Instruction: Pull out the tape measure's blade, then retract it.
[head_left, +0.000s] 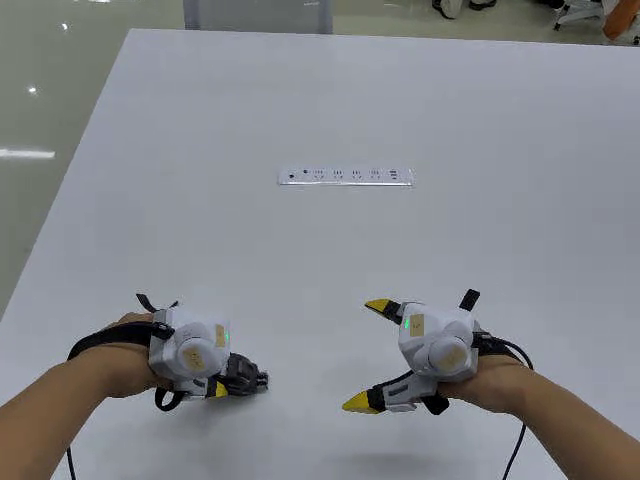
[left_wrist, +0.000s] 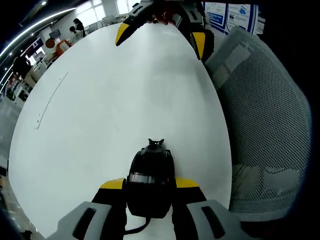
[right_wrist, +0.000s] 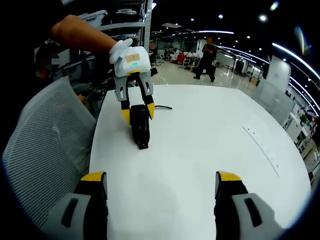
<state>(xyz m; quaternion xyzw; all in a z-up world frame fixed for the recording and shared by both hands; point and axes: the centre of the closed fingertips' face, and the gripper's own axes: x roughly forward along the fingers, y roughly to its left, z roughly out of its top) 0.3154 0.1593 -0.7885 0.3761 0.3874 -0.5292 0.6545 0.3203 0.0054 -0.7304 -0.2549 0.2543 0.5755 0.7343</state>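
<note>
head view: black tape measure clamped in left gripper at 7 o'clock, on white table; right gripper at 5 o'clock, jaws spread wide, nothing held.
left gripper view: tape measure pinched between yellow tips at 6 o'clock.
right gripper view: tape measure seen at 11 o'clock.

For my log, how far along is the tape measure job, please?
Done: the left gripper is shut on the black tape measure on the white table. In hand: the open right gripper faces it, empty. Left: no blade is out, so pulling and retracting remain.
</note>
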